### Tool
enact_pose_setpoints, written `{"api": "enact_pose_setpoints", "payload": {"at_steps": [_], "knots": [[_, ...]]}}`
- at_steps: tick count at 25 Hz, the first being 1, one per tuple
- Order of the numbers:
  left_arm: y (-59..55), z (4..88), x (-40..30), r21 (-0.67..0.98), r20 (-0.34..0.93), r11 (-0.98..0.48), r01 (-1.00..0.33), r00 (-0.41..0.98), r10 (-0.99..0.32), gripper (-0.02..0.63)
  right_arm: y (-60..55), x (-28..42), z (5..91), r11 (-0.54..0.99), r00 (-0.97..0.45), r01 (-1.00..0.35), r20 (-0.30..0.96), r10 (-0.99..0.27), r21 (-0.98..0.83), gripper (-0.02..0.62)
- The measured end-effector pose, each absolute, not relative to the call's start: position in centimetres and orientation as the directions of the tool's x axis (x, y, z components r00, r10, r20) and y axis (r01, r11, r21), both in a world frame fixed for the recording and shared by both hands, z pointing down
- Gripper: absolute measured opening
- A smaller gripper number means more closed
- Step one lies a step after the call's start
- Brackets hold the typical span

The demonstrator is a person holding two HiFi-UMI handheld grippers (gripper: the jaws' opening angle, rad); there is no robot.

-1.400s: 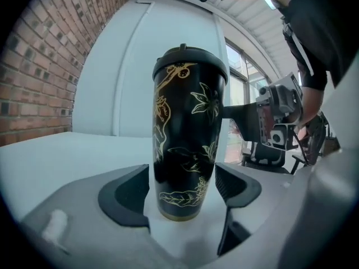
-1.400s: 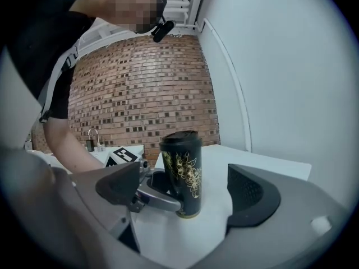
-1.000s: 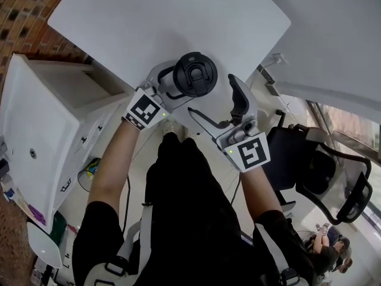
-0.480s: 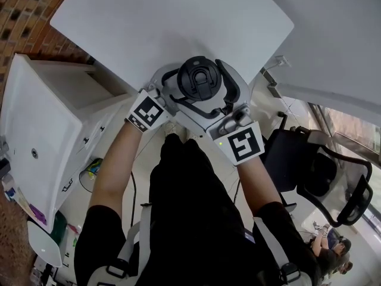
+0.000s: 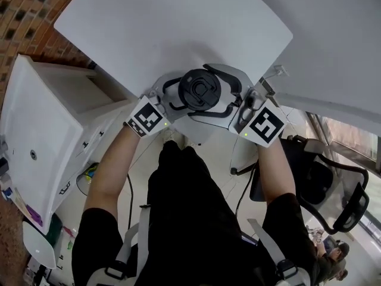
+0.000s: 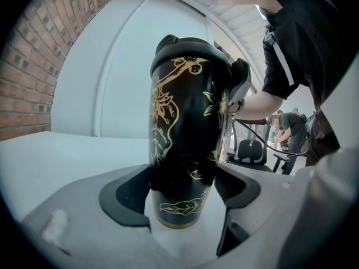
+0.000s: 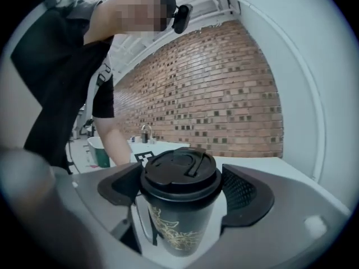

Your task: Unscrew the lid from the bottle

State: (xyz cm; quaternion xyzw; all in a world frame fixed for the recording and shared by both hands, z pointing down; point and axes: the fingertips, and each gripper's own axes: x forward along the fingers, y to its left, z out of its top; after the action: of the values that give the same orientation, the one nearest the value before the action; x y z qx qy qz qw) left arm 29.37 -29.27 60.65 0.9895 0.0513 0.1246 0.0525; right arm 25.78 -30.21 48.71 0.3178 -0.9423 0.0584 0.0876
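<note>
a: which step now?
b: getting hold of the lid (image 7: 180, 175). the bottle (image 6: 185, 144) is at the worktop's (image 5: 178, 34) 6 o'clock edge, with my left gripper's (image 6: 182, 192) jaws pinching its body. my right gripper's (image 7: 180, 192) jaws have just been closing onto the lid. next up, i reckon: squeeze firm, then twist.

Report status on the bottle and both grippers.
Left hand-held gripper shut on bottle, low on body. Right hand-held gripper just closing, pads at lid, lid still on. Nothing in the way.

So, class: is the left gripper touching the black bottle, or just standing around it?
Touching. In the left gripper view, the left gripper presses its two dark pads against opposite sides of the bottle, low on its body, with no gap showing.
</note>
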Motion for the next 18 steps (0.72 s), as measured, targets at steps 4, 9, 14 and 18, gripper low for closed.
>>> {"api": "enact_pose_setpoints", "payload": {"at_steps": [4,9,14,18], "knots": [[-29.2,60.7,29.1,0.115,0.248,-0.988,0.1,0.961,0.126,0.367,-30.0,25.3,48.6,0.852,-0.832,-0.523,0.235,-0.502,-0.032,0.445],[-29.2,60.7,29.1,0.11,0.241,-0.99,0.09,0.964,0.114,0.368,-30.6,25.4,46.2,0.741,-0.744,-0.668,0.08,-0.663,-0.069,0.575],[-29.2,60.7,29.0,0.109,0.244,-0.991,0.076,0.964,0.101,0.368,-31.2,26.0,46.7,0.528,-0.533,-0.843,0.025,-0.846,-0.102,0.56],[-29.2,60.8,29.1,0.107,0.246,-0.992,0.07,0.965,0.095,0.368,-31.4,26.0,47.2,0.434,-0.436,-0.9,0.051,-0.898,-0.054,0.489]]}}
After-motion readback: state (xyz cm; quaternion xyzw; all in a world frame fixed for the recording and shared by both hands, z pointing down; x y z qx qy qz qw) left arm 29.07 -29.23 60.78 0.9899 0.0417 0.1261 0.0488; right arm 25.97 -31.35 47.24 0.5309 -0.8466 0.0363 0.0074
